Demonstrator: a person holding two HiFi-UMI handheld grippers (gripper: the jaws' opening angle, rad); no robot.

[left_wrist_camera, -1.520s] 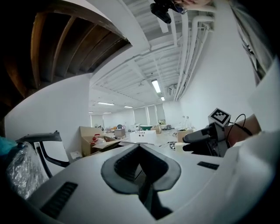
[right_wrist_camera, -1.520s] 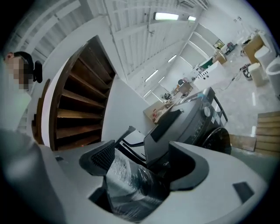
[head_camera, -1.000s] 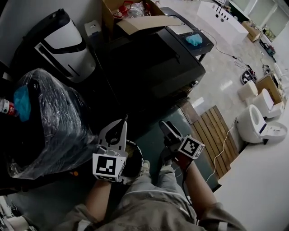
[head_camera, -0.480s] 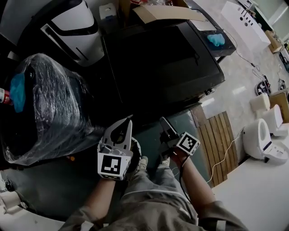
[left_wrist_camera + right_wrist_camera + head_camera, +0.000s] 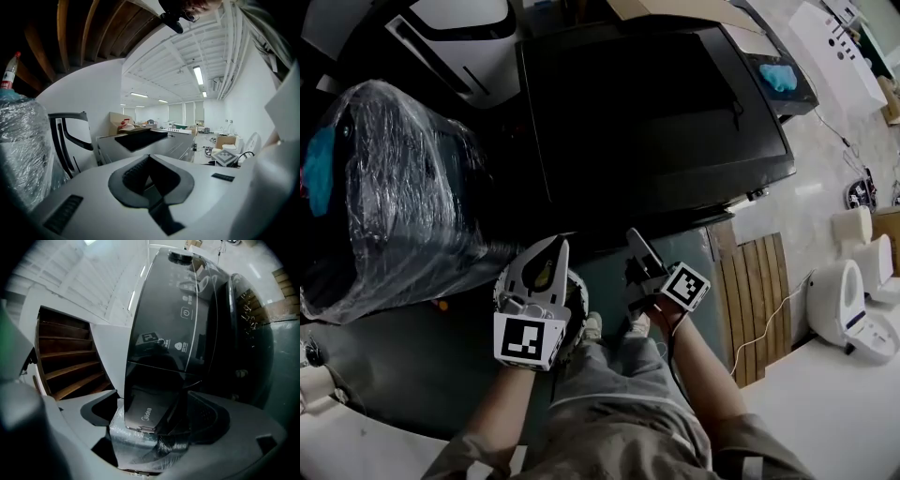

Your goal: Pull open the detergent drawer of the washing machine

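The washing machine [image 5: 656, 103] fills the upper middle of the head view. Its detergent drawer [image 5: 143, 411], low centre in the right gripper view, sits flush and shut. The right gripper [image 5: 636, 244] has just been spreading its jaws wide, with nothing between them yet. The left gripper [image 5: 557, 251] is closed, empty. The whole pull seems still to come.

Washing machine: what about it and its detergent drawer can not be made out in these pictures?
- Head view: the washing machine shows only its dark top; the front and the drawer lie hidden under it.
- Right gripper view: the control panel symbols are too small to read; on the dark, glossy drawer front no handle can be told.
- Left gripper view: the left gripper covers the machine's lower part.
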